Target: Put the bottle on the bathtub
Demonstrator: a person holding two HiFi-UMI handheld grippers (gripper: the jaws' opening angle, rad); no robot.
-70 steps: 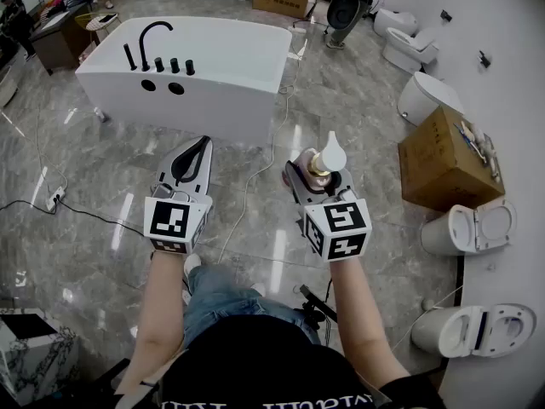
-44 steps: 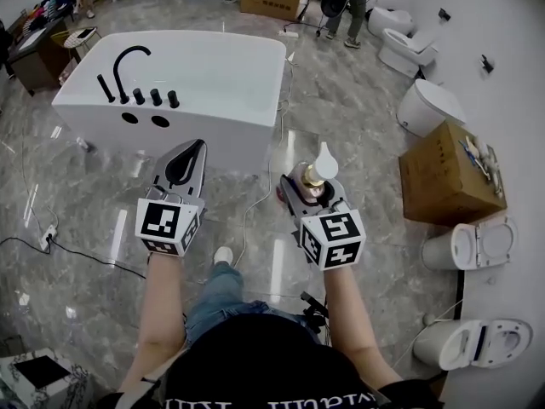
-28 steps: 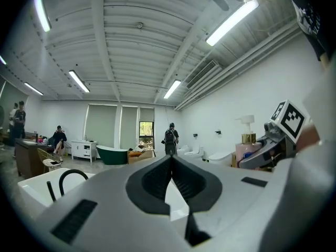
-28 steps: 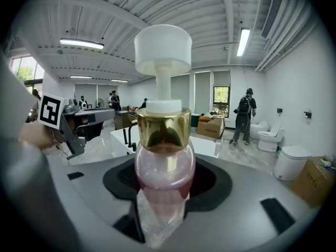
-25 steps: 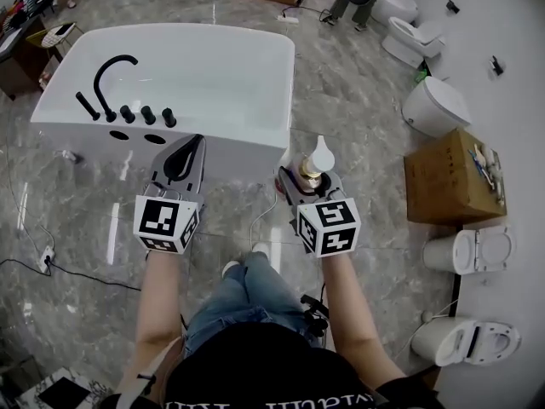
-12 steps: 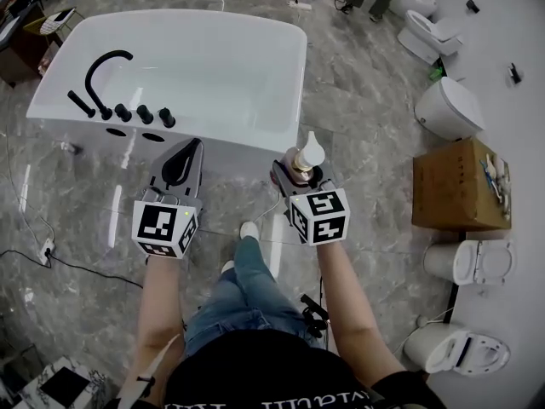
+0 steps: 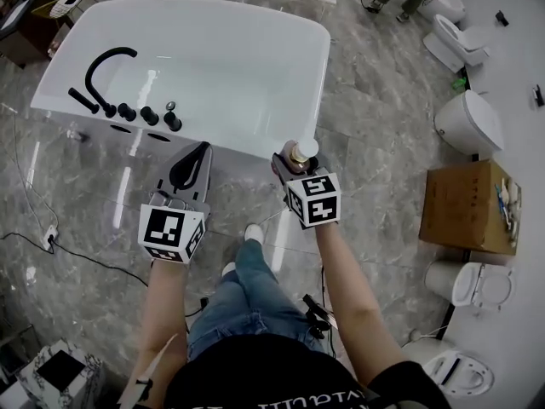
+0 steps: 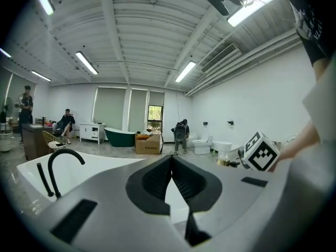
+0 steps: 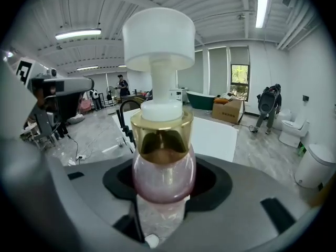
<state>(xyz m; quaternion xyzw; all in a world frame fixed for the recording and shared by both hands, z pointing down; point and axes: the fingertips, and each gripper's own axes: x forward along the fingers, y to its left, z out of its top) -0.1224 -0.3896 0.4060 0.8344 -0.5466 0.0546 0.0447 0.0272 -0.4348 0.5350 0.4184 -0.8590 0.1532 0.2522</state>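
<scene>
A pink pump bottle [image 9: 164, 175] with a gold collar and white pump head stands upright between the jaws of my right gripper [image 7: 294, 162], which is shut on it. In the head view the bottle [image 7: 300, 152] hangs just in front of the near rim of the white bathtub [image 7: 315, 75]. My left gripper [image 7: 191, 162] is shut and holds nothing; its tips lie over the tub's near wall, right of the black faucet [image 7: 106, 62] and its black knobs. From the left gripper view, the tub [image 8: 37, 168] and faucet [image 8: 55, 164] lie to the left of the jaws.
A cardboard box [image 7: 467, 207] stands on the grey marble floor at right, with several white toilets [image 7: 470, 119] along the right wall. Cables [image 7: 60, 250] run over the floor at left. People [image 8: 180, 135] stand far back in the room.
I have walked up to the bathtub; it has come from far ahead to directly under both grippers. The right gripper with the bottle now reaches the tub's near rim.
</scene>
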